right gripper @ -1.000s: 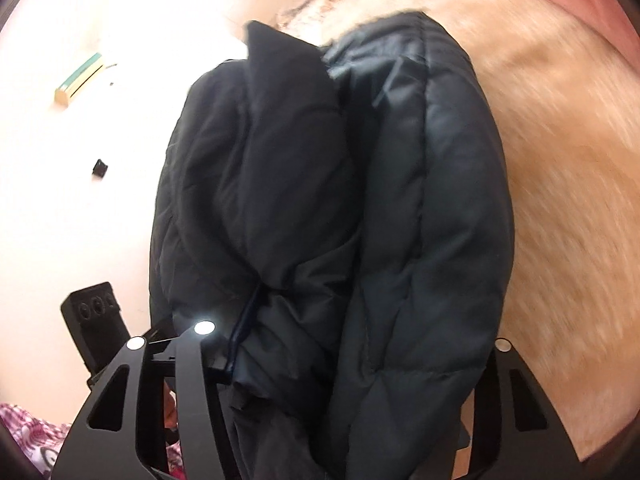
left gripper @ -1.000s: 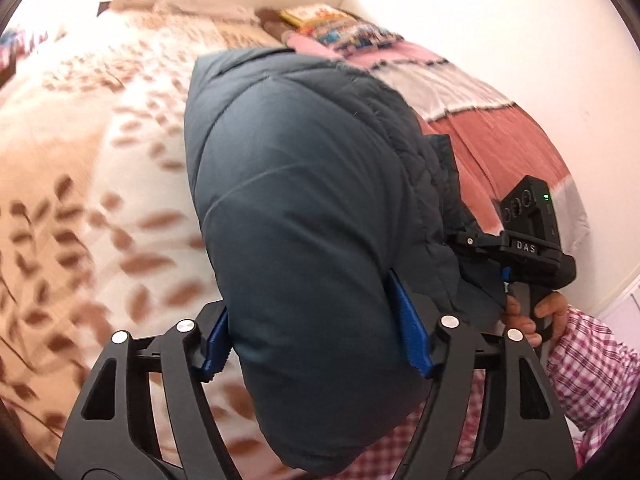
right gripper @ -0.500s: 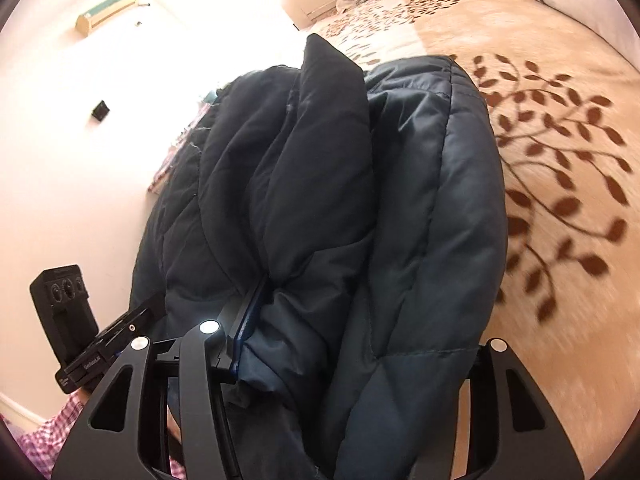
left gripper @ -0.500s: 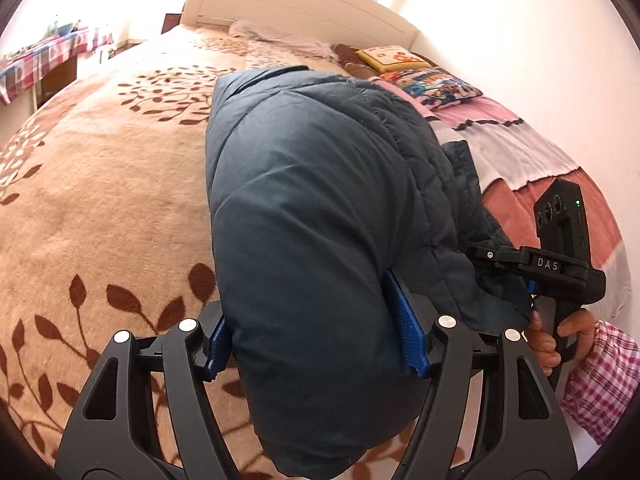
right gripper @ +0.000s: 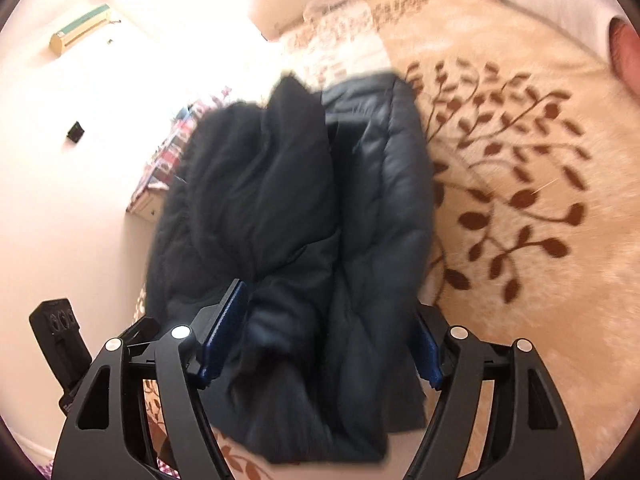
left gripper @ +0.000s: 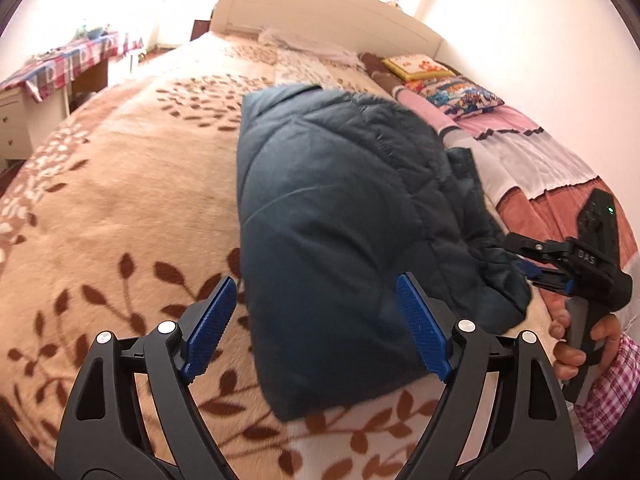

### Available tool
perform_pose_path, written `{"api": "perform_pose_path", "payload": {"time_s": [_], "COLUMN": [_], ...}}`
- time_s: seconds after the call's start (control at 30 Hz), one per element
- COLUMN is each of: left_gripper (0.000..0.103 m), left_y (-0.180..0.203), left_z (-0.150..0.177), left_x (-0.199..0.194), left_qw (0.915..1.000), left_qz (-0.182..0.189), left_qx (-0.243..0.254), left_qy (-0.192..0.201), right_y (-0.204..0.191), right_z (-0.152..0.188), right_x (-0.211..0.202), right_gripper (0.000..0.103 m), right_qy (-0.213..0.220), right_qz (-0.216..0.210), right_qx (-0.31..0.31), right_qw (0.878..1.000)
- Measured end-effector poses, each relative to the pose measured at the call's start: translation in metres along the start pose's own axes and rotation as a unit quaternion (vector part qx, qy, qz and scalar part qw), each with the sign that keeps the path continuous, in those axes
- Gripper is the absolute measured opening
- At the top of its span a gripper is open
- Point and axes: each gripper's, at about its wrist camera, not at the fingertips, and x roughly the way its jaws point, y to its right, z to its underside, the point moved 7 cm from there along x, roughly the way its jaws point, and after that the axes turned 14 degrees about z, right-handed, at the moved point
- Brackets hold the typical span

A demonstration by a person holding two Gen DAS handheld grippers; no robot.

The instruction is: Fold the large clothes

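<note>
A dark blue quilted jacket [left gripper: 340, 220], folded into a thick bundle, lies on the beige leaf-patterned bedspread [left gripper: 120, 208]. My left gripper [left gripper: 316, 328] is open; its blue pads [left gripper: 210, 324] stand apart at the bundle's near end, the left pad clear of the cloth. In the right wrist view the same jacket [right gripper: 304, 240] fills the middle. My right gripper [right gripper: 324, 336] is open, its wide jaws on either side of the bundle's near end. The right gripper also shows at the far right of the left wrist view [left gripper: 568, 264], beside the jacket's edge.
A pink, white and red striped quilt [left gripper: 540, 160] and colourful pillows [left gripper: 452, 92] lie along the bed's right side by the wall. The white headboard [left gripper: 320, 12] is at the back. A dresser with a plaid cloth [left gripper: 52, 72] stands at the left.
Both grippers have opened and let go of the jacket. The bundle was lowered and now rests on the bedspread. Both cameras have tilted to look further up the bed.
</note>
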Motion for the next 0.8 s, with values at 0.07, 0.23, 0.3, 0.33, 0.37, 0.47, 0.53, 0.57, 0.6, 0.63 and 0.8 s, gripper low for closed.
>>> {"api": "perform_pose_path", "payload": {"time_s": [0.07, 0.23, 0.3, 0.33, 0.37, 0.47, 0.53, 0.57, 0.6, 0.63, 0.8], "left_gripper": [0.082, 0.082, 0.082, 0.082, 0.082, 0.082, 0.082, 0.082, 0.082, 0.082, 0.082], "left_y": [0.006, 0.026, 0.034, 0.036, 0.039, 0.043, 0.045, 0.044, 0.044, 0.042, 0.032], "left_z": [0.004, 0.023, 0.034, 0.039, 0.045, 0.070, 0.088, 0.094, 0.101, 0.110, 0.131], "left_x": [-0.016, -0.045, -0.052, -0.054, -0.056, -0.056, -0.055, -0.054, -0.053, -0.051, -0.044], "left_qw": [0.9999, 0.9995, 0.9994, 0.9995, 0.9995, 0.9988, 0.9981, 0.9978, 0.9975, 0.9970, 0.9934], "left_qz": [-0.006, -0.022, -0.029, -0.029, -0.029, -0.044, -0.050, -0.052, -0.052, -0.052, -0.063], "left_qx": [0.002, 0.011, 0.013, 0.012, 0.010, 0.005, 0.000, -0.005, -0.012, -0.023, -0.034], "left_qy": [0.008, 0.018, 0.012, 0.009, 0.003, -0.021, -0.036, -0.041, -0.046, -0.053, -0.090], "right_y": [0.005, -0.002, -0.010, -0.013, -0.015, -0.017, -0.017, -0.017, -0.017, -0.016, -0.008], "right_z": [0.004, 0.039, 0.055, 0.069, 0.077, 0.125, 0.149, 0.161, 0.170, 0.176, 0.194], "right_x": [-0.021, -0.067, -0.076, -0.081, -0.078, -0.079, -0.072, -0.069, -0.067, -0.065, -0.055], "right_gripper": [0.078, 0.079, 0.079, 0.079, 0.079, 0.079, 0.079, 0.079, 0.079, 0.079, 0.079], "right_qy": [0.023, 0.065, 0.068, 0.067, 0.063, 0.034, 0.010, 0.003, -0.001, -0.006, -0.053], "right_qz": [0.018, 0.069, 0.081, 0.089, 0.098, 0.117, 0.132, 0.144, 0.154, 0.163, 0.209], "right_qx": [-0.004, -0.053, -0.072, -0.081, -0.084, -0.093, -0.102, -0.107, -0.112, -0.116, -0.097], "right_qw": [1.000, 0.994, 0.992, 0.990, 0.990, 0.988, 0.986, 0.984, 0.982, 0.980, 0.972]}}
